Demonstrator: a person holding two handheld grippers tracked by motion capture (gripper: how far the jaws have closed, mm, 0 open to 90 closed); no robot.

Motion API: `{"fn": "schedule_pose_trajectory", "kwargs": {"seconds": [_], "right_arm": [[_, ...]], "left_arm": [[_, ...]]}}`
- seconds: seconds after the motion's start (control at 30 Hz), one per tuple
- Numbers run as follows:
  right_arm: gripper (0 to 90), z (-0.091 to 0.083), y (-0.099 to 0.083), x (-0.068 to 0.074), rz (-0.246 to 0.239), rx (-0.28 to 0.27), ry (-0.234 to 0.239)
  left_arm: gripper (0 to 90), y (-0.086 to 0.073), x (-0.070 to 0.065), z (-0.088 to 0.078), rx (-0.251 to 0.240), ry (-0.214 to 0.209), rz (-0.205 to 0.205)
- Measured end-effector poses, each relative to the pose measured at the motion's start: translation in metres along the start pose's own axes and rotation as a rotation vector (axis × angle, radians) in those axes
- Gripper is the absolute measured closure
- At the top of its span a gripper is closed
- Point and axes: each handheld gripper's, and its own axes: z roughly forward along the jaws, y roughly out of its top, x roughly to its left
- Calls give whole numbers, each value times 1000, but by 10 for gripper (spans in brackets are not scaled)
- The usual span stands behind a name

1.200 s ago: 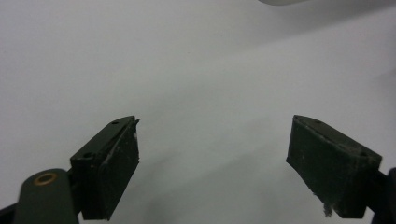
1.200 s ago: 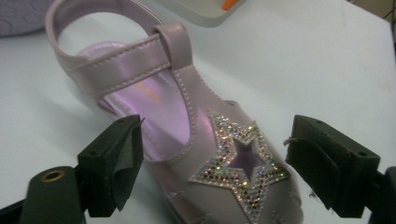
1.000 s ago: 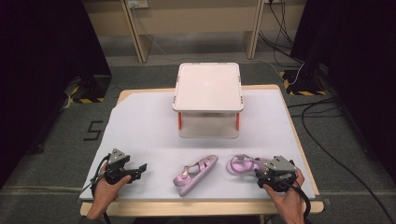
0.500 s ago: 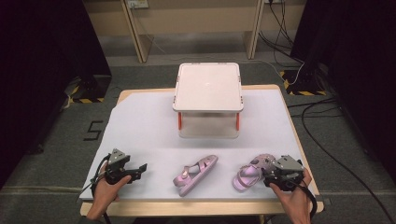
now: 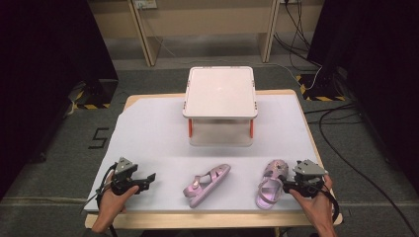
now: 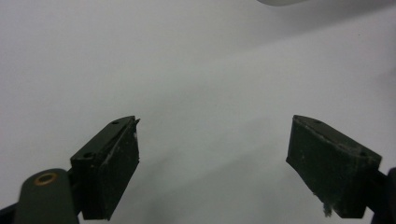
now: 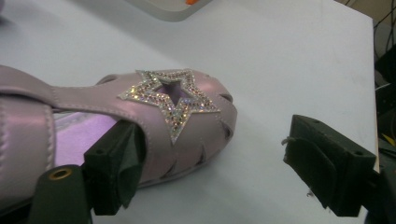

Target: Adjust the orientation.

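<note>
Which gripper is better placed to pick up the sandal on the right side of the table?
Right. The right gripper sits against the right sandal, jaws open beside its toe. The left gripper is open over bare table, beyond the other sandal.

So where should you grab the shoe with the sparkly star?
Probably at the toe cap of the right shoe, beside the star. It lies flat, toe toward the right tool, whose open jaws stand at that end. Come in from the toe side and pinch across the narrow, firm front.
</note>
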Motion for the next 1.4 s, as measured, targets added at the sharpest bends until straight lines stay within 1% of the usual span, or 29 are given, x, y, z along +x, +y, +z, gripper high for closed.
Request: {"fn": "schedule_pose_trajectory", "kwargs": {"seconds": [0.13, 0.17, 0.2, 0.27, 0.33, 0.4, 0.43, 0.53, 0.6, 0.63, 0.7, 0.83, 0.9, 0.93, 1.0, 1.1, 1.2, 1.23, 1.33, 1.4], "right_arm": [[223, -11, 0, -1, 10, -5, 16], [230, -15, -1, 0, 25, -12, 17], [237, -22, 0, -1, 47, -42, 22], [238, -29, 2, -1, 73, -62, 18], [238, -40, 5, 0, 122, -101, 10], [246, -48, 8, 5, 157, -151, 41], [251, -50, 9, 8, 158, -166, 50], [266, -51, 12, 17, 130, -161, 61], [269, -51, 13, 20, 128, -157, 69], [275, -49, 14, 24, 120, -154, 79], [281, -48, 15, 28, 114, -151, 83], [303, -45, 15, 34, 75, -132, 88], [311, -43, 15, 38, 53, -113, 81], [317, -43, 15, 39, 42, -90, 67], [327, -40, 14, 41, 11, -69, 47], [338, -37, 14, 43, -15, -50, 26], [349, -34, 13, 45, -19, -39, 27], [351, -32, 12, 45, -31, -30, 23], [357, -30, 11, 45, -33, -17, 10], [363, -30, 11, 45, -32, -14, 10]], "left_arm": [[162, 0, 1, 0, -2, 1, -4], [162, 0, 1, 0, -2, 2, -5], [162, 0, 1, 0, -2, 2, -5], [162, 0, 0, 0, -2, 2, -3], [162, 0, 0, 0, -4, 1, -4], [162, 0, 0, -1, -2, 4, -4], [162, 0, 0, -1, -2, 4, -5], [162, 0, 0, -1, -6, 3, -7], [162, 0, 0, -1, -6, 3, -6], [162, 0, 0, -1, -5, 4, -4], [162, 0, 0, -1, -4, 4, -5], [162, 0, 0, -1, -3, 7, -7], [162, 0, 0, -1, -3, 10, -10], [162, 0, 1, -1, -4, 9, -12], [162, 0, 1, -1, -4, 10, -12], [162, -1, 1, -1, -3, 9, -14], [162, -1, 1, -1, -2, 9, -13], [162, -1, 1, -1, -3, 7, -12], [162, -1, 1, -1, -1, 7, -13], [162, -1, 1, -1, -2, 6, -12]]}}
